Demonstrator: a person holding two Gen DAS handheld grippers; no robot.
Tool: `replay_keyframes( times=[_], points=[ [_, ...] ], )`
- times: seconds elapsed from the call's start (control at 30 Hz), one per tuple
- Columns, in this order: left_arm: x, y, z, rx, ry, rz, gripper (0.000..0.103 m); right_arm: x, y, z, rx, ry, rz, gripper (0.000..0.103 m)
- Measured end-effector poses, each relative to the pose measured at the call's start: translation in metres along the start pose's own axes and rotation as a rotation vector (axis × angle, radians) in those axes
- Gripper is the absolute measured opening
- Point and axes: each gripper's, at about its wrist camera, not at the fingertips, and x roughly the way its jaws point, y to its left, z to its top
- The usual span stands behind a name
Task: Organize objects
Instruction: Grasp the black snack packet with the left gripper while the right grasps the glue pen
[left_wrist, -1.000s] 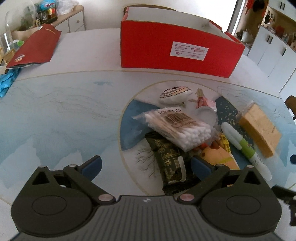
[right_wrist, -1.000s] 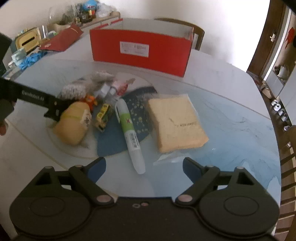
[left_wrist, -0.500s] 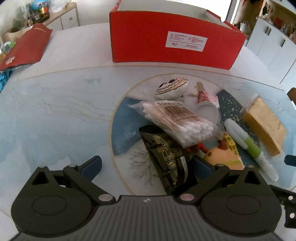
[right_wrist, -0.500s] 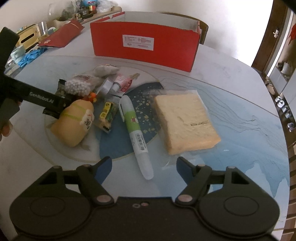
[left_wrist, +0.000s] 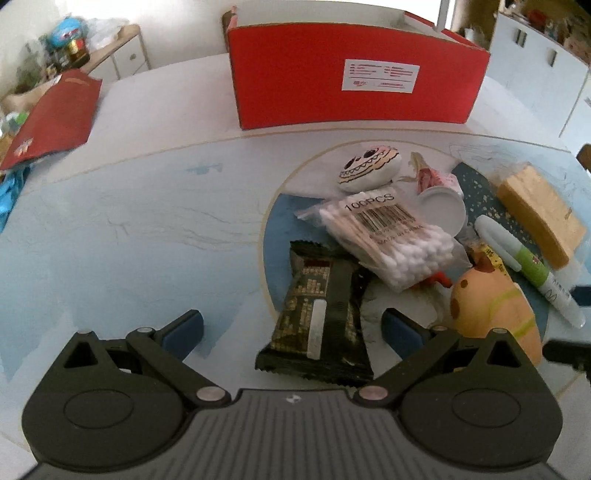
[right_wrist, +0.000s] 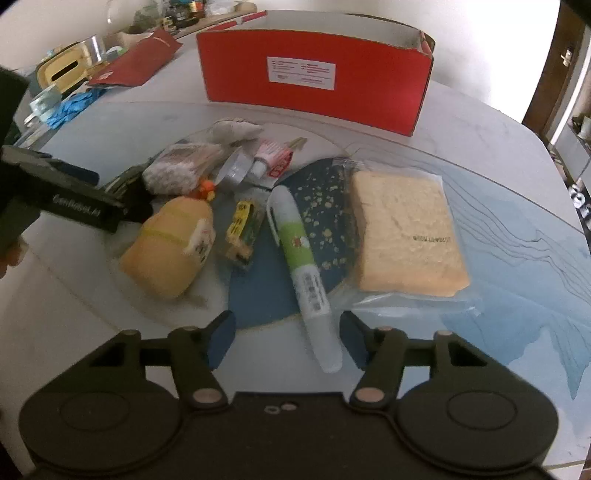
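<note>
Right gripper (right_wrist: 286, 338) closing around white-and-green marker (right_wrist: 301, 258) to grab it for red box (right_wrist: 314, 70), left gripper (left_wrist: 291, 328) open over dark snack packet (left_wrist: 319, 306).

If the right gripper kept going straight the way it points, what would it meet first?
Most likely the white and green pen: its near end already lies between the closing right gripper, not yet pinched. Exact height above it is unclear.

Left gripper (left_wrist: 291, 325) and right gripper (right_wrist: 286, 336): black linkage arms, blue pads, silver pivot screws, round black housings.
</note>
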Motion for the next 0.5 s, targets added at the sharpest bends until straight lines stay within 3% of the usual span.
replay_keyframes(
  times=[0.13, 0.27, 0.43, 0.5],
  points=[
    [0.0005, -0.0026, 0.0016, 0.042, -0.008, -0.008, 0.102, 0.0053, 0.0006, 0.0057, 0.013, -0.004, -0.004, 0.053],
    [-0.001, -0.0023, -0.0024, 0.056, -0.016, -0.038, 0.1, 0.0063, 0.004, 0.007, 0.005, -0.012, -0.027, 0.039],
    [-0.0063, -0.0006, -0.0046, 0.056, -0.036, -0.07, 0.08, 0.0061, 0.0051, 0.0081, 0.01, -0.009, -0.042, 0.019],
    [-0.0091, -0.0007, -0.0049, 0.067, -0.041, -0.075, 0.066, 0.0055, 0.0064, 0.0071, 0.01, -0.011, -0.052, 0.017]
  ],
)
